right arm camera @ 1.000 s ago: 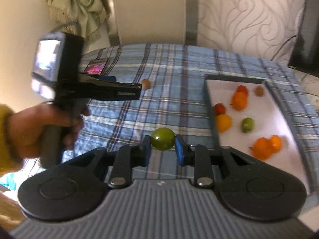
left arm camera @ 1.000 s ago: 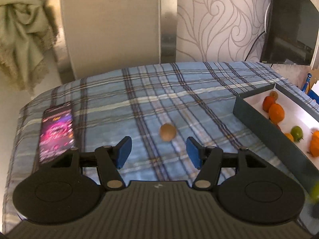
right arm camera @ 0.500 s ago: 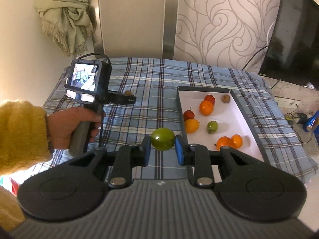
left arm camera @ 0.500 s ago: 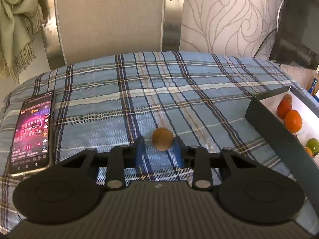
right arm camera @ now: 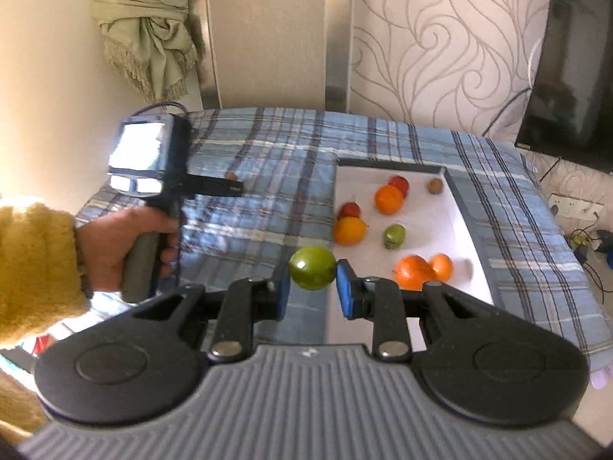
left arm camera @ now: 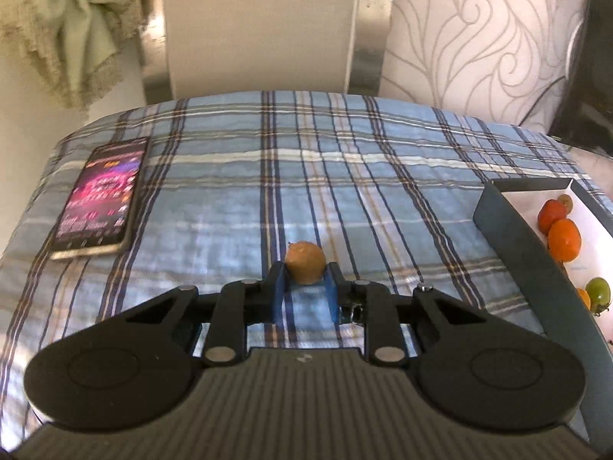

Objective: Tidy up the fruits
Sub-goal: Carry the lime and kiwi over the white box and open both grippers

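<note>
My left gripper is shut on a small brown fruit, held just above the plaid cloth. My right gripper is shut on a green fruit and holds it in the air beside the near left edge of the box. The dark box has a white floor and holds several fruits: oranges, red ones, a small green one and a brown one. The box also shows at the right of the left wrist view. The left gripper's tip shows in the right wrist view.
A phone with a lit screen lies on the cloth at the far left. A black TV hangs on the wall at the right. A green towel hangs at the back left. The person's hand holds the left gripper's handle.
My left gripper came down around the brown fruit, shut on it and lifted it slightly. My right gripper rose and swung right toward the box with the green fruit.
</note>
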The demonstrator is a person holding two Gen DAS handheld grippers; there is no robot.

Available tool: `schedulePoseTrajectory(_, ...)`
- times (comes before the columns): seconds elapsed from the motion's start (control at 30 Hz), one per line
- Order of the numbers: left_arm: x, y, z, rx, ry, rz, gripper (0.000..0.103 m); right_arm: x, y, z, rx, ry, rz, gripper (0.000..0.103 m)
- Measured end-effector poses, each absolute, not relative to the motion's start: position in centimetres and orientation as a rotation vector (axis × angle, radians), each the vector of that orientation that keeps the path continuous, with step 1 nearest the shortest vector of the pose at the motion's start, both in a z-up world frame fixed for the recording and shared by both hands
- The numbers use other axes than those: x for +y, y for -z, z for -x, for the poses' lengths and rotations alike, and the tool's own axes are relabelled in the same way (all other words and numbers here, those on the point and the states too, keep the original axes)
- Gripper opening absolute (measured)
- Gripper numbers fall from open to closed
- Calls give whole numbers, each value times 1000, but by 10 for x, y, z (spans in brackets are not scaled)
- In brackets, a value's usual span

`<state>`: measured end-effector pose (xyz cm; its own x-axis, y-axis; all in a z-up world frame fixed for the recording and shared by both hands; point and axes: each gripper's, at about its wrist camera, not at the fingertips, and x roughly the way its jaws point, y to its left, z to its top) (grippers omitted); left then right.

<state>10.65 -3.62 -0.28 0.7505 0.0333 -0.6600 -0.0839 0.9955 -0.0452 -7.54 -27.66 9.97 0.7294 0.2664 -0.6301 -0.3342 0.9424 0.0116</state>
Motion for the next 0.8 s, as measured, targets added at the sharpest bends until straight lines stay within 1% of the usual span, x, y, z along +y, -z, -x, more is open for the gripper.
schedulePoseTrajectory(0.23,-69,-14,-67,709,-127,107,26,-338,-86,70,672,-330,71,29)
schedulePoseTrajectory(0.53,-156,-57,-27,662,-29,166,26,-377,-52,36,725,-359,106,29)
schedulePoseTrajectory(0.67,-198,-58,-20,668,20,145,26,-382,-39,31,740,-385,142,29)
schedulePoseTrajectory(0.8,-226,-45,-16,697,39,118,27,-387,-30,25,754,-403,163,29)
